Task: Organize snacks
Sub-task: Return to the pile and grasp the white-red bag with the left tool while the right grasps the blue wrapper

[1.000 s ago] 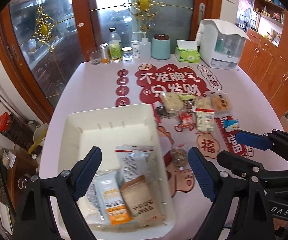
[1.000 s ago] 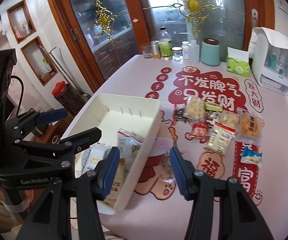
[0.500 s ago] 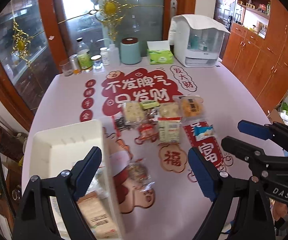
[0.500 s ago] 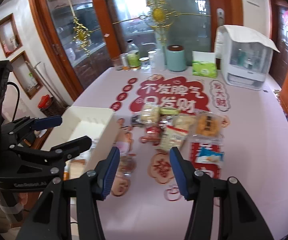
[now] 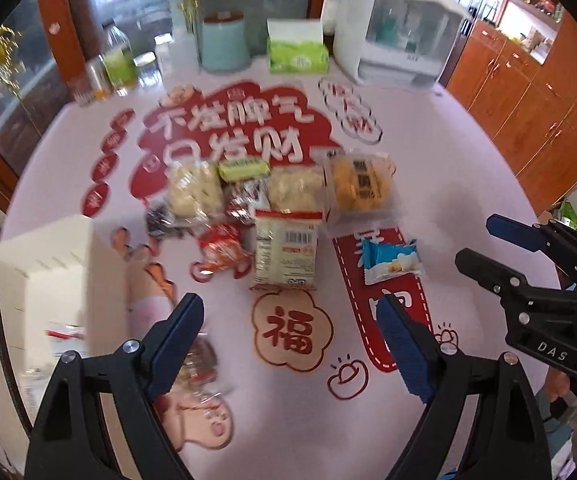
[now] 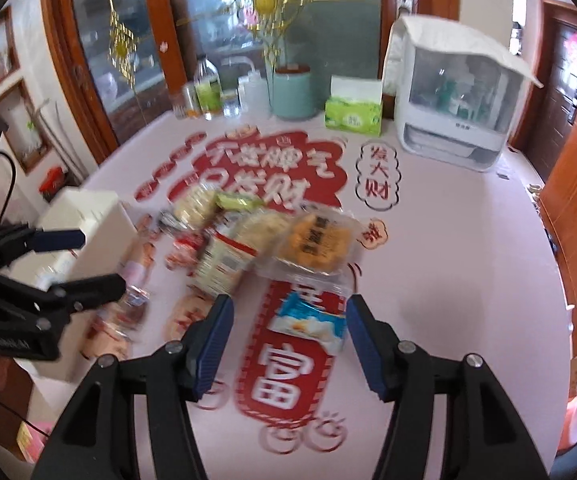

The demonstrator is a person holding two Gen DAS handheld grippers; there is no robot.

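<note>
We note both the left gripper (image 5: 290,334) and right gripper (image 6: 288,332), its jaws just widened, gaping empty near the blue packet (image 6: 308,320); crowded against the snack pile (image 6: 248,236), a fast close may snag neighbours.

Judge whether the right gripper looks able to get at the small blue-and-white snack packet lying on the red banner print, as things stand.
Probably yes. The right gripper, jaws open, has just been opening; the small blue-and-white snack packet lies alone between its fingers, apart from the snack pile, nothing covering it.
</note>
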